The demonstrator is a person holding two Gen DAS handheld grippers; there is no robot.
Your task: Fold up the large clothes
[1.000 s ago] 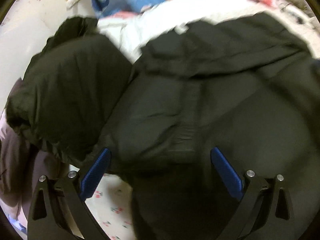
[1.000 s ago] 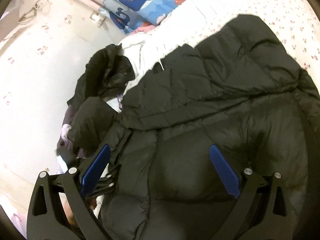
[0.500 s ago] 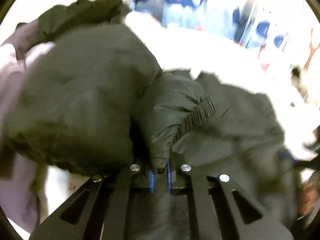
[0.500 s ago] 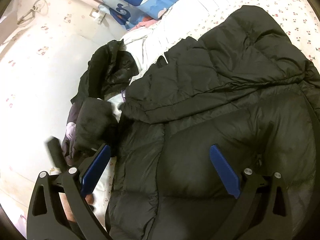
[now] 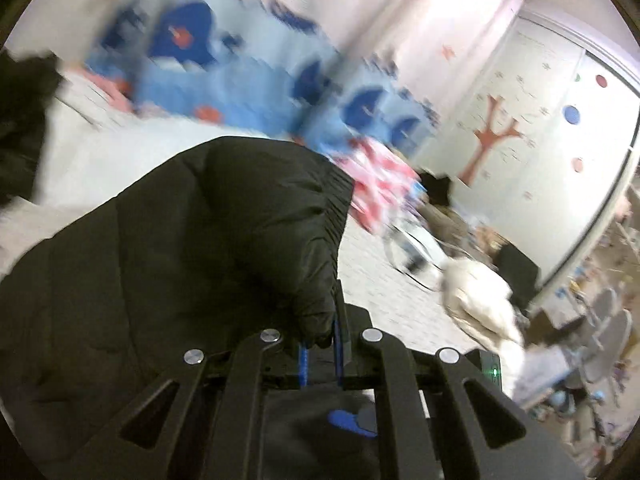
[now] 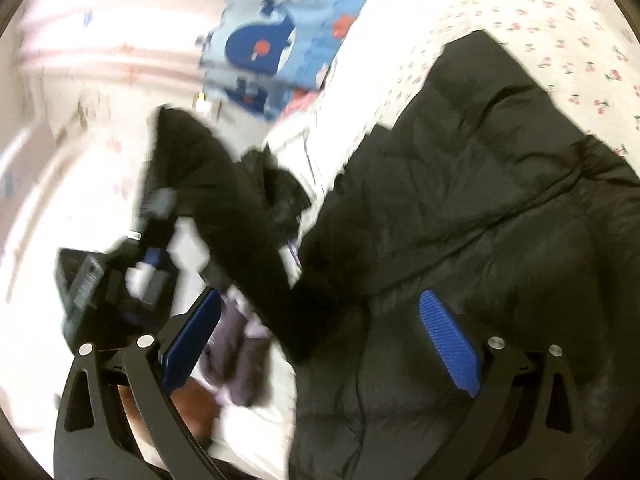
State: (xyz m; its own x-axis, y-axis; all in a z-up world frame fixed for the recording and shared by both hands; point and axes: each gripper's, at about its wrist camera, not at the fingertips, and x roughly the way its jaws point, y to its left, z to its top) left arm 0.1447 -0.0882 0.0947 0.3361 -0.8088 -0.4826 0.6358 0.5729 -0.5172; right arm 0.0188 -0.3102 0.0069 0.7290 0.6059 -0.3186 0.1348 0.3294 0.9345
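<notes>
A large black puffer jacket (image 6: 480, 208) lies spread on a bed with a cherry-print sheet (image 6: 568, 40). My left gripper (image 5: 320, 344) is shut on the jacket's sleeve (image 5: 240, 240) near its ribbed cuff, and the sleeve hangs lifted in front of the camera. In the right wrist view the same raised sleeve (image 6: 208, 184) stands up at the left with the left gripper (image 6: 120, 272) beside it, blurred. My right gripper (image 6: 320, 332) is open above the jacket's body, its blue pads wide apart with nothing pressed between them.
A blue whale-print blanket (image 5: 248, 76) and white bedding (image 5: 120, 152) lie at the bed's head. Pink clothes (image 5: 380, 184) and a white garment (image 5: 480, 300) sit beyond. A purple-grey garment (image 6: 240, 344) lies beside the jacket. A hand (image 6: 188, 412) shows at the lower left.
My left gripper went from open over the jacket to shut on the sleeve cuff, then rose and swung up with it. The right gripper shifted slightly and stays open.
</notes>
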